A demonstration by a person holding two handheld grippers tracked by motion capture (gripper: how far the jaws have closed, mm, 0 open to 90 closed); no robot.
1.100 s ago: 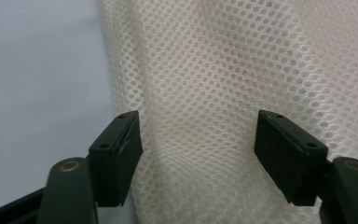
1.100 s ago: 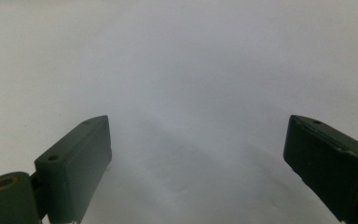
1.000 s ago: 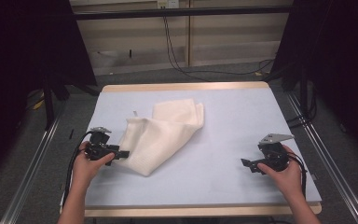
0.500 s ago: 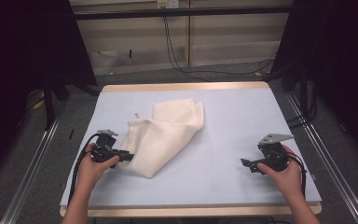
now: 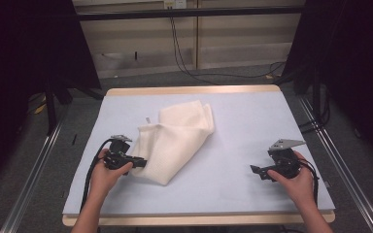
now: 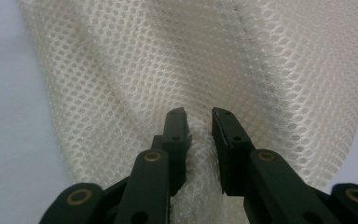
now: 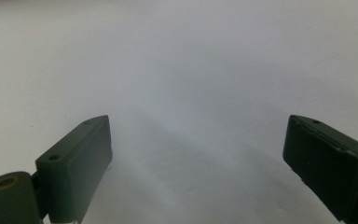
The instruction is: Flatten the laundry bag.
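Observation:
A cream mesh cloth [image 5: 179,138] lies crumpled and loosely folded on the pale blue table top [image 5: 252,121], left of centre. My left gripper [image 5: 141,163] is at the cloth's near left edge. In the left gripper view the cloth [image 6: 144,60] spreads ahead, and the left gripper [image 6: 198,116] has its jaws drawn close with a raised fold of mesh pinched between them. My right gripper [image 5: 255,171] rests low over bare table at the near right, well apart from the cloth. In its own view the right gripper [image 7: 198,140] stands wide open with nothing between the jaws.
The table has a wooden rim [image 5: 194,90] at the back and bare blue surface [image 7: 191,56] to the right of the cloth. Metal rails [image 5: 340,160] run along both sides. Cables [image 5: 184,53] hang on the floor behind.
My left gripper has slid right, onto the cloth's near left edge, and now has a fold between its jaws. The right gripper has stayed put.

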